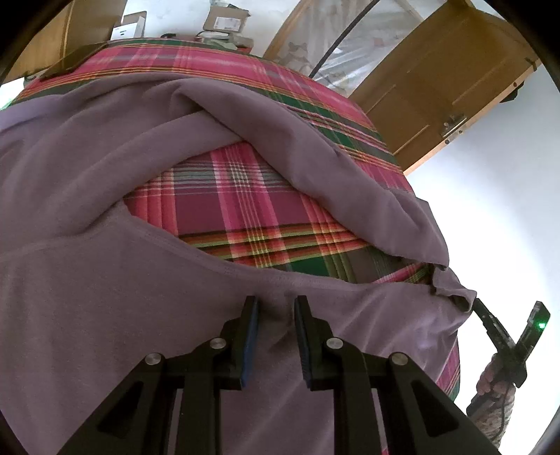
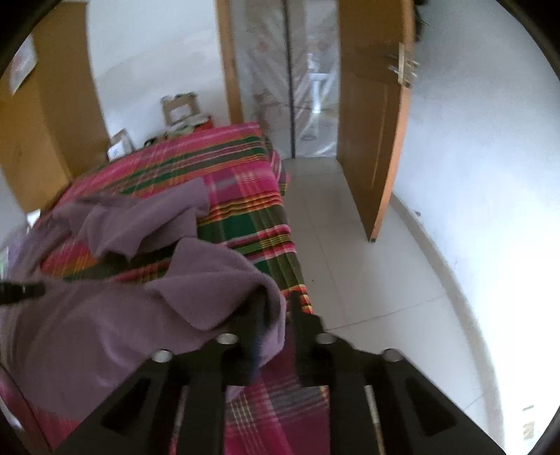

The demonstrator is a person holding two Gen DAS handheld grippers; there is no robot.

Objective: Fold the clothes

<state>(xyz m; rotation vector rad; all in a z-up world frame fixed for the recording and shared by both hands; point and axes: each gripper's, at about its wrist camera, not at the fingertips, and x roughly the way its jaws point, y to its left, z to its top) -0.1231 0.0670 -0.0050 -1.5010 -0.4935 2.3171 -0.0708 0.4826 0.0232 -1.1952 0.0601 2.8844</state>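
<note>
A purple fleece garment [image 1: 105,297] lies spread and partly folded over a bed with a pink and green plaid cover [image 1: 245,203]. My left gripper [image 1: 276,304] rests its tips on the garment near a hem. Its pads stand apart, with flat cloth showing between them, so it is open. In the right wrist view a corner of the garment [image 2: 217,280] drapes over the left finger of my right gripper [image 2: 278,301] at the bed's edge. Those jaws stand apart and the pads do not press the cloth. The left wrist view shows the right gripper [image 1: 490,318] at the garment's far right corner, held by a hand [image 1: 490,381].
The bed's right edge drops to a white tiled floor [image 2: 350,273]. A wooden door [image 2: 371,140] stands open beyond it, beside a doorway hung with a plastic sheet [image 2: 287,87]. Cardboard boxes [image 1: 224,21] sit past the far end of the bed, and a wooden cabinet [image 2: 42,133] stands at the left.
</note>
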